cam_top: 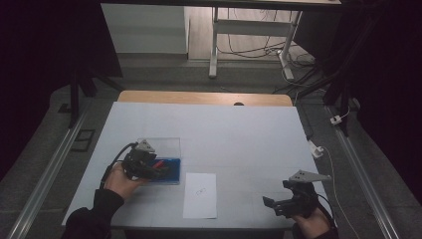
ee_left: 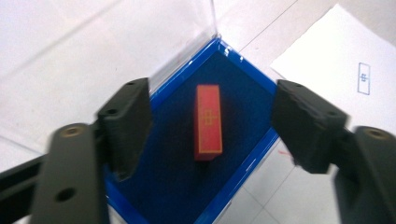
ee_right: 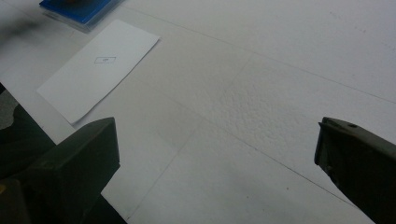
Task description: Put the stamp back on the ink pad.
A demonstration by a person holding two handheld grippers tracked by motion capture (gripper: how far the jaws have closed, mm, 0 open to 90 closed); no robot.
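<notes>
- Blue tray (ee_left: 254,154): clear walls; red block (ee_left: 208,122) lies centre frame, free on all sides.
- Left gripper (ee_left: 210,126): jaws spread, straddling the block from above.
- Right gripper (cam_top: 278,204): lower right, jaws apart, empty, over bare table (cam_top: 249,134).

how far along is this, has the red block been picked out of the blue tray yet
Not yet. The red block lies flat in the blue tray. In hand: the left gripper hovers open over it, jaws either side, not touching. The right gripper waits open near the paper. Grasping and lifting remain.
</notes>
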